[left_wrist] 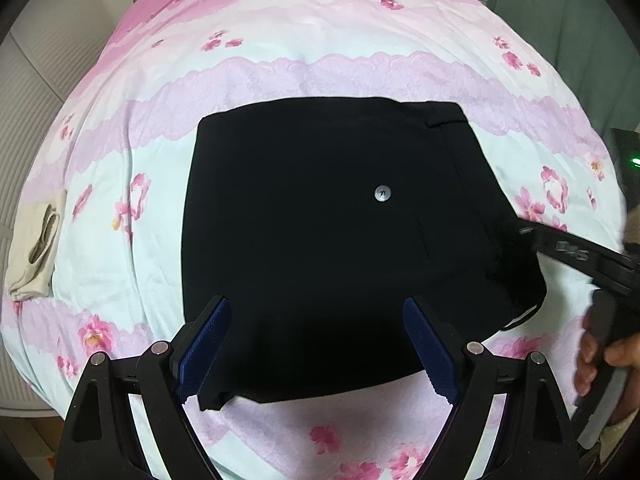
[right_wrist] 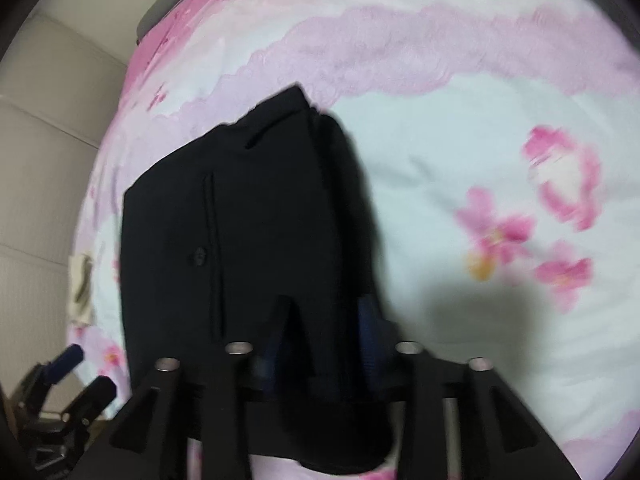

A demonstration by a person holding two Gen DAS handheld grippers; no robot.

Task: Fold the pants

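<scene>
The black pants (left_wrist: 320,208) lie folded into a compact block on the pink flowered bedspread (left_wrist: 320,60), with a silver button (left_wrist: 383,193) facing up. My left gripper (left_wrist: 316,308) hangs open over the near edge of the block, its blue pads wide apart and holding nothing. My right gripper (right_wrist: 320,320) sits at the right-hand edge of the pants (right_wrist: 260,220). Its blue pads stand apart with the thick folded edge between them, in a blurred picture. In the left wrist view one of its fingers (left_wrist: 560,245) reaches in from the right, held by a person's hand (left_wrist: 596,356).
A beige folded cloth (left_wrist: 36,248) lies at the bed's left edge. Pale wall panels (right_wrist: 48,160) run along the left side. A dark device with a green light (left_wrist: 634,160) stands at the right. The bedspread stretches beyond and to the right of the pants.
</scene>
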